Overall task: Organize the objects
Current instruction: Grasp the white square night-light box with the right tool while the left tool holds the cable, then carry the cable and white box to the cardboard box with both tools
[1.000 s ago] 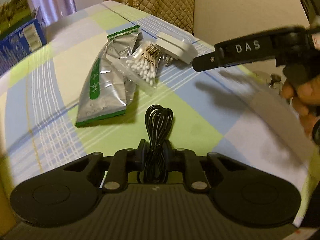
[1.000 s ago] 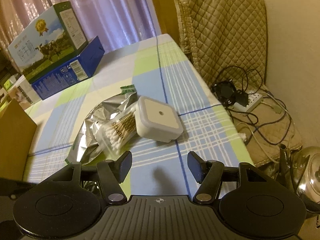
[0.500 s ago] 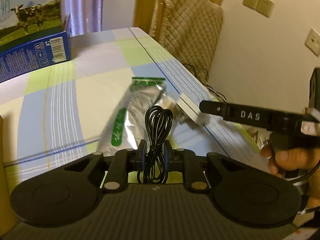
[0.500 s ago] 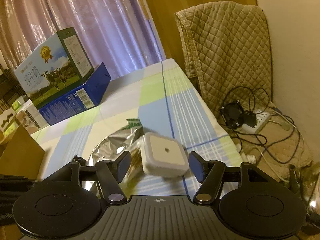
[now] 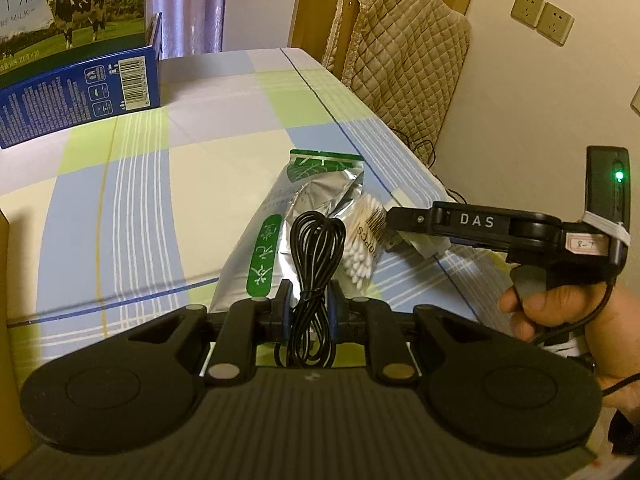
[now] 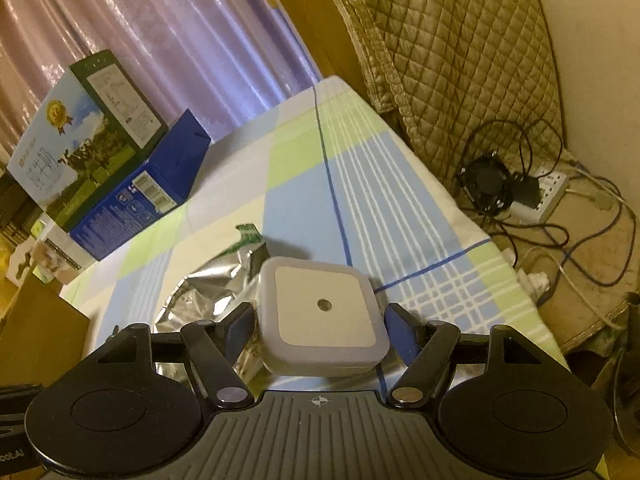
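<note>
My left gripper (image 5: 311, 292) is shut on a coiled black cable (image 5: 316, 240), held above the checked tablecloth (image 5: 160, 184). Beyond it lie a silver foil pouch with green print (image 5: 280, 220) and a bag of cotton swabs (image 5: 360, 248). A white square night light (image 6: 324, 312) rests partly on the pouch (image 6: 200, 300). My right gripper (image 6: 320, 316) stands open, one finger on each side of the night light. In the left wrist view, that gripper (image 5: 460, 220) reaches in from the right, over the night light (image 5: 428, 242).
A milk carton box (image 5: 72, 40) and a blue box (image 5: 80, 92) stand at the table's far left. A quilted cover (image 5: 400, 52) hangs past the far edge. On the floor to the right lie a power strip (image 6: 548, 196), a small fan (image 6: 486, 180) and cables. A hand (image 5: 560, 312) holds the right gripper.
My right gripper has moved forward and down, so the night light now sits between its fingers. My left gripper has tilted up with the cable still held.
</note>
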A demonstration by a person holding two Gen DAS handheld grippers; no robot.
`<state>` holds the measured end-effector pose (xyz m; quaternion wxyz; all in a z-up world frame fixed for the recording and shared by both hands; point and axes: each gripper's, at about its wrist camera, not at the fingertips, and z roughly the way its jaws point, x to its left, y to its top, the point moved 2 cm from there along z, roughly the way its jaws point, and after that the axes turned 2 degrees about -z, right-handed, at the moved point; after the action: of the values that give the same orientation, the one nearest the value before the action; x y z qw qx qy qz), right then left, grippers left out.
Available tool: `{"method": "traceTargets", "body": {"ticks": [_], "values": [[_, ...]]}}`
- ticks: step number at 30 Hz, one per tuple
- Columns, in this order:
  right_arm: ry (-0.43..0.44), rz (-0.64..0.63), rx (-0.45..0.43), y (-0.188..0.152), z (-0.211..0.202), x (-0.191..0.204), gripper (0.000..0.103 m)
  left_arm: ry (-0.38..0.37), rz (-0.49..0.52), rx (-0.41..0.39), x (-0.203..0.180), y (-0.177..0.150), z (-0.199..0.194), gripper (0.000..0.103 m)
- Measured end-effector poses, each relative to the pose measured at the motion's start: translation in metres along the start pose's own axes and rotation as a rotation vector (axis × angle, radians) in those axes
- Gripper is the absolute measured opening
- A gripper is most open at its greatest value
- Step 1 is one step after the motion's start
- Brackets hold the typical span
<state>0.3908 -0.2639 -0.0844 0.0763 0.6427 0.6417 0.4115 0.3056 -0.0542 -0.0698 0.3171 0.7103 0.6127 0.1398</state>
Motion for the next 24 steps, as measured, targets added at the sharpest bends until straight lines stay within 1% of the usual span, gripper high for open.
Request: {"method": "traceTargets", "body": {"ticks": [5,9,13,17,21,24], "values": [[-0.010,0.008,-0.004,0.000,-0.005,0.000,0.063,-0.001,-0.012,0.004,0.002,-0.005,-0.003,0.013],[-0.040,-0.052,0.017,-0.005,-0.014,0.014,0.063,-0.001,-0.021,0.006,0.001,-0.011,-0.010,0.013],[-0.040,-0.088,0.039,-0.015,-0.028,0.030,0.062,0.008,-0.033,0.012,0.001,-0.021,-0.020,0.013],[-0.029,-0.086,0.032,-0.027,-0.048,0.045,0.062,0.019,-0.047,0.015,0.001,-0.035,-0.037,0.013],[-0.007,-0.047,0.001,-0.044,-0.078,0.062,0.062,0.027,-0.068,0.019,0.002,-0.050,-0.059,0.013],[-0.005,-0.034,-0.005,-0.060,-0.098,0.075,0.062,0.028,-0.076,0.016,0.002,-0.061,-0.080,0.013]]}}
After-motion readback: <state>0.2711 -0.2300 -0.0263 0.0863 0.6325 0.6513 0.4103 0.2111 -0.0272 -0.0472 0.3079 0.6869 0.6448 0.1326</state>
